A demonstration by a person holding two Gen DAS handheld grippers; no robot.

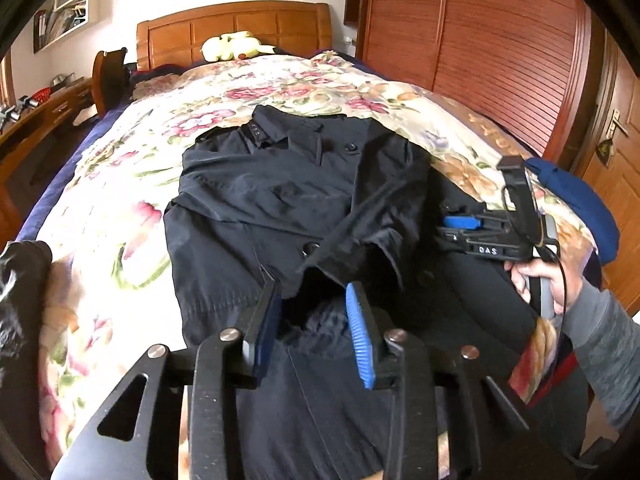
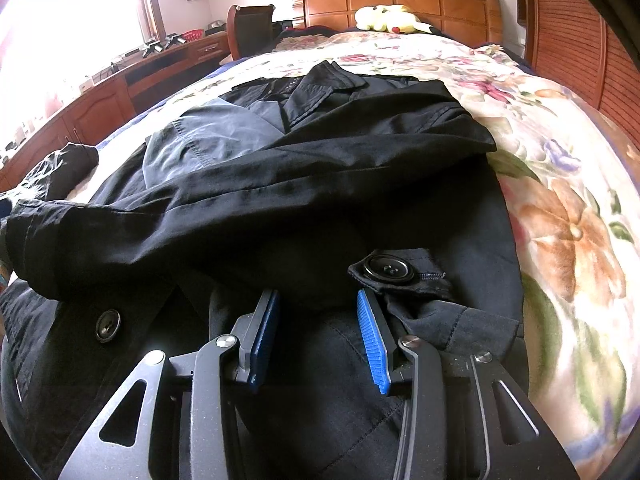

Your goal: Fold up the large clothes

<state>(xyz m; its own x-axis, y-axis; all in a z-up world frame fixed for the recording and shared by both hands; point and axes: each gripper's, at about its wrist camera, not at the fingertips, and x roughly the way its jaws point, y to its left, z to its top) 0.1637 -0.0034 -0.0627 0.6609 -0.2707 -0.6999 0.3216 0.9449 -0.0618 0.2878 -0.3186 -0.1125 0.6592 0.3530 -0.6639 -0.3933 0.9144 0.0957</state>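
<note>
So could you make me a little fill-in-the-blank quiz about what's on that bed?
1. The dark coat lies on a bedspread printed with ______.
2. A pale yellow ______ toy rests by the wooden headboard.
3. Both coat sleeves are folded ______ the front of the coat.
4. The left gripper has blue pads and its jaws stand ______.

Missing words: flowers; plush; across; open
</note>
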